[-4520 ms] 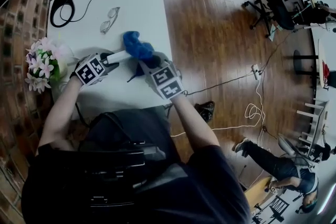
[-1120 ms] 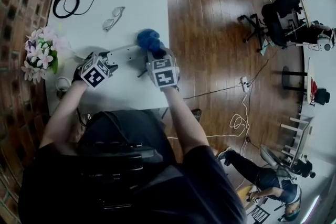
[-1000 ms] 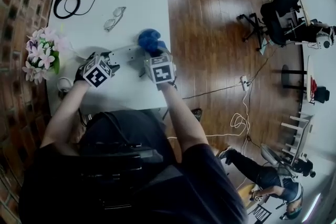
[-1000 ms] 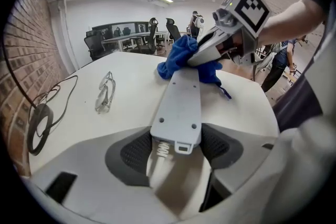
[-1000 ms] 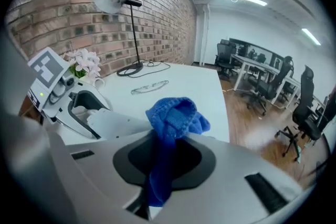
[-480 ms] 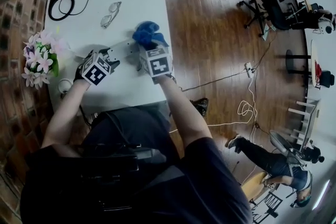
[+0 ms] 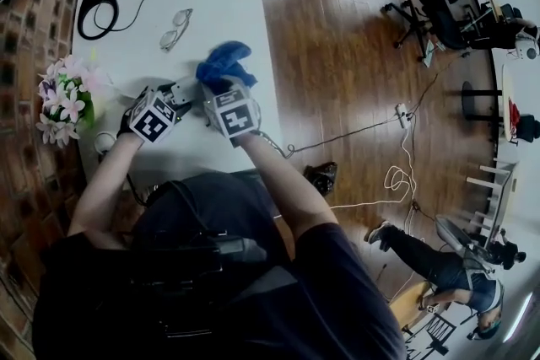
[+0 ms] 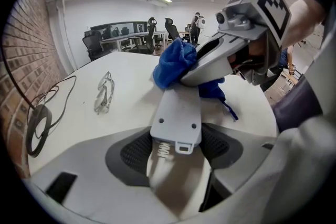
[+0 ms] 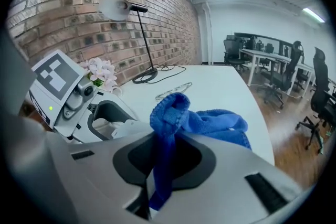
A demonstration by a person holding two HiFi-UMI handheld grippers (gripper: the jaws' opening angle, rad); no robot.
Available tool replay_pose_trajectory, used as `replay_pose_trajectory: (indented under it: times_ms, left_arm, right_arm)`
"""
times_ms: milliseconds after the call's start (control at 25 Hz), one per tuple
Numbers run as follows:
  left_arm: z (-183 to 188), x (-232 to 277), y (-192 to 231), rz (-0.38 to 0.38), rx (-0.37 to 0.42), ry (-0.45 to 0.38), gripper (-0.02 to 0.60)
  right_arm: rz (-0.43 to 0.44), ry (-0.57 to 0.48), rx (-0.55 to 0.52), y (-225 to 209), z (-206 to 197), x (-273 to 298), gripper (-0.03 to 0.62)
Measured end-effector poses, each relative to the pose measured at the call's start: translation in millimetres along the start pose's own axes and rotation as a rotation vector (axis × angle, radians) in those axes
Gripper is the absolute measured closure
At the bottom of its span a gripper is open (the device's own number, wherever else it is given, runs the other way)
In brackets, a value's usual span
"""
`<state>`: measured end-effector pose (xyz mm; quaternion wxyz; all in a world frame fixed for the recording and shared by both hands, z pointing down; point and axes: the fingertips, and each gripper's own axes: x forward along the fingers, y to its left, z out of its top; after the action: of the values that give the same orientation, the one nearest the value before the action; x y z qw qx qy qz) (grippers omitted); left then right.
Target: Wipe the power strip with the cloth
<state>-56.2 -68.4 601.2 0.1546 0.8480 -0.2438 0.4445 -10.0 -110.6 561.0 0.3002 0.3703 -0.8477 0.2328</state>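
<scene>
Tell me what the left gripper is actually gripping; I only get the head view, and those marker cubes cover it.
Observer: The left gripper view shows the left gripper clamped on the cord end of the white power strip.
Operator: And the blue thing by the right cube?
Observer: A blue cloth, pinched between the jaws of the right gripper, one end hanging down through them.
Operator: Is the cloth on the strip?
Observer: It appears so; seen from the left gripper's side, it sits bunched over the strip's far end, under the right gripper.
</scene>
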Motion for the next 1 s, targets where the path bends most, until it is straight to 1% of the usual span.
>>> replay_pose_trajectory:
  times_ms: [320, 680, 840, 1000]
  left_arm:
    - [-1, -1, 3, 0.018, -0.002, 0.001, 0.279]
    - [-6, 1, 5, 0.023, -0.004, -0.003, 0.279]
    - [-2, -1, 1, 0.017, -0.008, -0.009, 0.279]
    - [-4, 1, 2, 0.024, -0.01, -0.006, 0.279]
  right_arm:
    - [0.106, -0.002, -0.05, 42, 4, 12, 0.546]
    - [0.209, 0.016, -0.069, 69, 2, 20, 0.546]
    - [0.21, 0.035, -0.169, 78, 0, 19, 0.546]
    - [0.218, 0.057, -0.187, 80, -1, 19, 0.547]
